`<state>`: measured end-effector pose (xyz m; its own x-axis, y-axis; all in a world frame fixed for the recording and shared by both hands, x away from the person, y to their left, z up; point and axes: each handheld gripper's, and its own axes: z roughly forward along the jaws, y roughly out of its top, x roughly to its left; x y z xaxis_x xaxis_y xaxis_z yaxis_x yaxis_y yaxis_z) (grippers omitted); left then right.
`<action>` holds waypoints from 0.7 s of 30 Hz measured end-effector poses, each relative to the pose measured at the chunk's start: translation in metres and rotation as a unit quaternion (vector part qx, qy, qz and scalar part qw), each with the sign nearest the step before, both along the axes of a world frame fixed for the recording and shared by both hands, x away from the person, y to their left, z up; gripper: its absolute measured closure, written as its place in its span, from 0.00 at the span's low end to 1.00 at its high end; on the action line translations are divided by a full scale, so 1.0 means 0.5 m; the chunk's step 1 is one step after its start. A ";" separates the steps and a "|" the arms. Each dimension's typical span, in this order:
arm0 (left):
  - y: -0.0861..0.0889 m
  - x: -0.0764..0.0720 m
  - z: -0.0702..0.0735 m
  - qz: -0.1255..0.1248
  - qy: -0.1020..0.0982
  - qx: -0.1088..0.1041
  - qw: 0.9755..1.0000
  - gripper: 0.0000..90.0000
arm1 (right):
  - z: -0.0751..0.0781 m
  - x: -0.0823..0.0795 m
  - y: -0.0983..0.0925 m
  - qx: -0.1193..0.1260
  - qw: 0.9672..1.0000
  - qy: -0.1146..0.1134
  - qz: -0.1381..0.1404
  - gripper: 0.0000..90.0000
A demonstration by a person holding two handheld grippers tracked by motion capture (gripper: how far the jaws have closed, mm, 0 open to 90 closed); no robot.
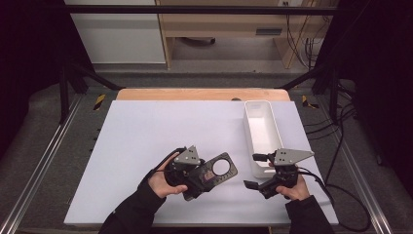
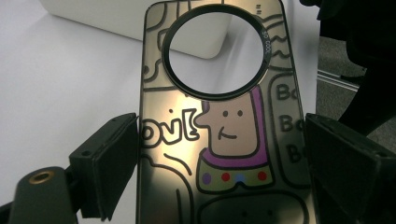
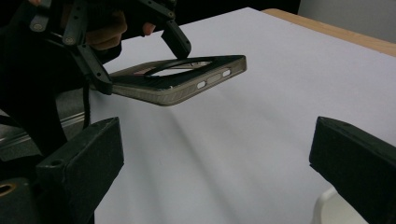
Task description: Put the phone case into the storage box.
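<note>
Left gripper (image 1: pixel 197 178) has the phone case (image 1: pixel 216 171) clamped across its two long sides, low and centre on the white table (image 1: pixel 146 131) in the high view, lifted off the surface; the right gripper view shows it hanging in the air with a soft shadow beneath. Its long axis runs from about 8 o'clock to 2 o'clock in the high view, with the round camera cutout (image 1: pixel 222 165) at the 2 o'clock end, pointing toward the bin. In the left gripper view the case (image 2: pixel 219 140) runs straight up between the jaws, cutout ring (image 2: pixel 216 51) at 12 o'clock, and the printed cartoon figure (image 2: pixel 231 140) upright (purple collar, coloured dots, scrawled lettering beside it). The bottom end of the case is cut off at the frame's lower edge, and the lettering at 3 o'clock is partly hidden by the jaw.

Right gripper (image 1: pixel 257 170) sits at about 3 o'clock of the case, well apart from it, jaws spread wide with nothing between them. Its view looks across at the case (image 3: pixel 182 79), tilted, side button slots facing the camera.

The white rectangular bin (image 1: pixel 263 136) lies lengthwise toward 12 o'clock, just beside the right gripper. What shows of its inside is bare, though its near end is hidden behind the gripper's grey plate.
</note>
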<state>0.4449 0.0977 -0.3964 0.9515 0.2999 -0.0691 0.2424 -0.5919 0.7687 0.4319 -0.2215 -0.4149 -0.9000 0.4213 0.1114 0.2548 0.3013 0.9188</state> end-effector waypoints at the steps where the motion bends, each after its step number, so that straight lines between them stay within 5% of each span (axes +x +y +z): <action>1: 0.000 0.000 0.000 -0.002 0.001 0.000 1.000 0.13 | 0.000 0.000 0.001 0.000 1.000 0.000 0.003 0.04; 21: 0.004 0.000 -0.007 -0.046 0.000 0.010 0.999 0.13 | 0.001 -0.004 0.036 -0.024 0.998 0.006 0.050 0.05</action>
<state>0.4449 0.0996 -0.3997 0.9752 0.2116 -0.0648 0.1863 -0.6269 0.7565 0.4301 -0.2035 -0.4146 -0.9364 0.3350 0.1044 0.2327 0.3700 0.8994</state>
